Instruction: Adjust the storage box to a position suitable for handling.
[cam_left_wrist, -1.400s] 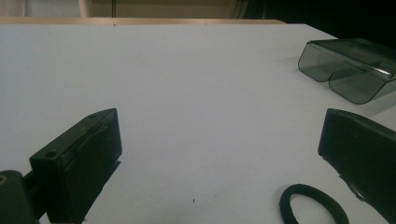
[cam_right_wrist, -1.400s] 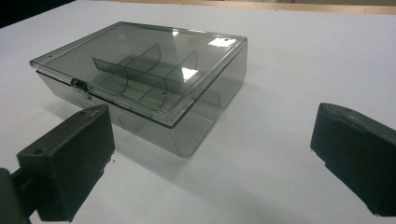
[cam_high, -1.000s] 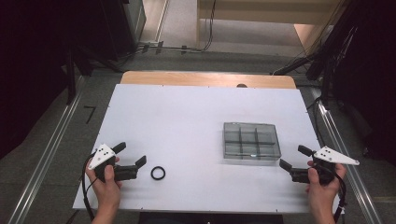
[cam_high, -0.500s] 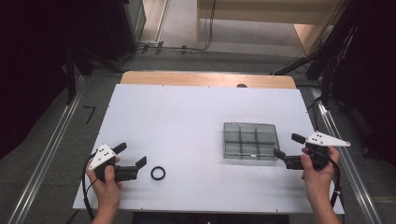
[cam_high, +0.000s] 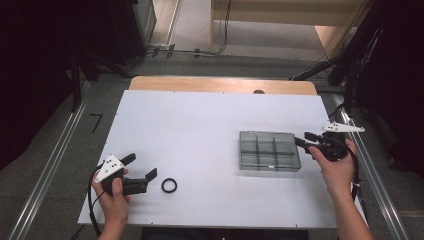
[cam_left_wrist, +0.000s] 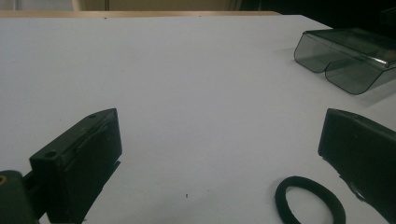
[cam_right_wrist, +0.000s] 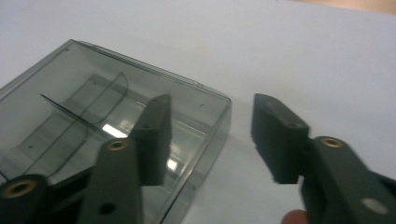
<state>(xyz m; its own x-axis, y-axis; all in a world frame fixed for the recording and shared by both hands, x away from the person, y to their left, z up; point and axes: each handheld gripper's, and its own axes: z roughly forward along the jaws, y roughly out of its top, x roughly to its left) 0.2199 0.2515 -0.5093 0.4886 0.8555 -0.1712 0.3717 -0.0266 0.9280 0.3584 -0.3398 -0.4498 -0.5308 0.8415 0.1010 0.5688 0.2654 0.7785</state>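
Your right gripper (cam_high: 306, 140) is at the right edge of the smoke-grey transparent plastic compartment box (cam_high: 269, 150), jaws spread and empty: one jaw sits over the box's corner, the other over the bare white table (cam_high: 200, 125) beside it. Your left gripper (cam_high: 141, 167) rests near the table's front left, jaws wide apart, holding nothing. The small black rubber ring (cam_high: 169, 185) lies flat just beside its right jaw.
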